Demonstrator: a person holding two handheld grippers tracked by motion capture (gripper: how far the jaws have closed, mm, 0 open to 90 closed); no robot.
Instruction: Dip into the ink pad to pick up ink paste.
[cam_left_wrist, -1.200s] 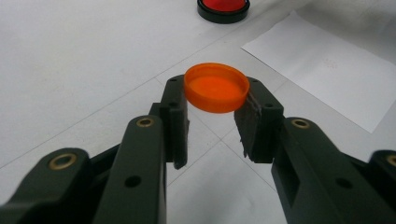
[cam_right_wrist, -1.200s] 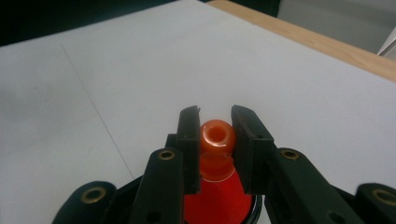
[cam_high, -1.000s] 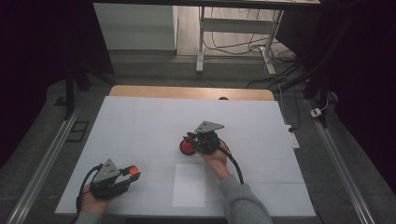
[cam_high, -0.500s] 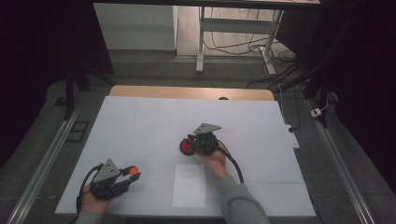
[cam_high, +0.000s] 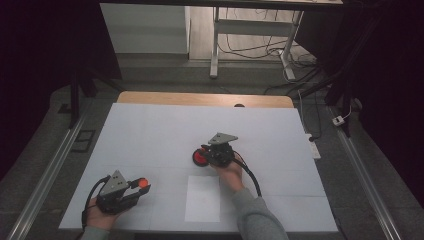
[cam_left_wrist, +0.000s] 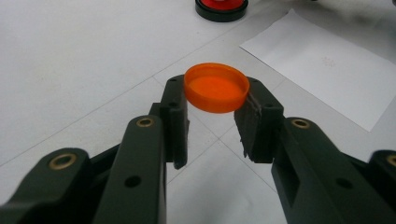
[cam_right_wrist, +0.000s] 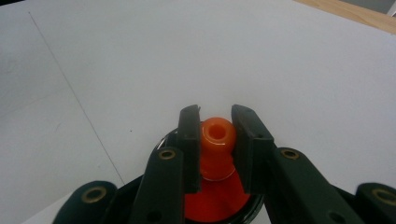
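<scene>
Orange round plastic cap (cam_left_wrist: 216, 94), shallow and open side up, sits pinched between the 2 black jaws of the left gripper (cam_high: 139, 187), held just above the white table surface (cam_high: 150, 135). Taking the white sheet of paper (cam_high: 202, 198) near the table's front edge as the landmark, this gripper and its cap lie to the paper's left, held in the person's left hand (cam_high: 100, 217). Just beyond the paper's far edge, the right gripper (cam_right_wrist: 215, 135) has its jaws closed on the orange hollow nozzle (cam_right_wrist: 216, 135) that rises from a red round piece with a black rim (cam_high: 200, 158). That red and black piece rests on the table just past the paper's far left corner. The person's right hand (cam_high: 232, 175), in a grey sleeve (cam_high: 257, 217), reaches over the paper's right side. A grey 3-cornered plate tops each gripper in the high view.
</scene>
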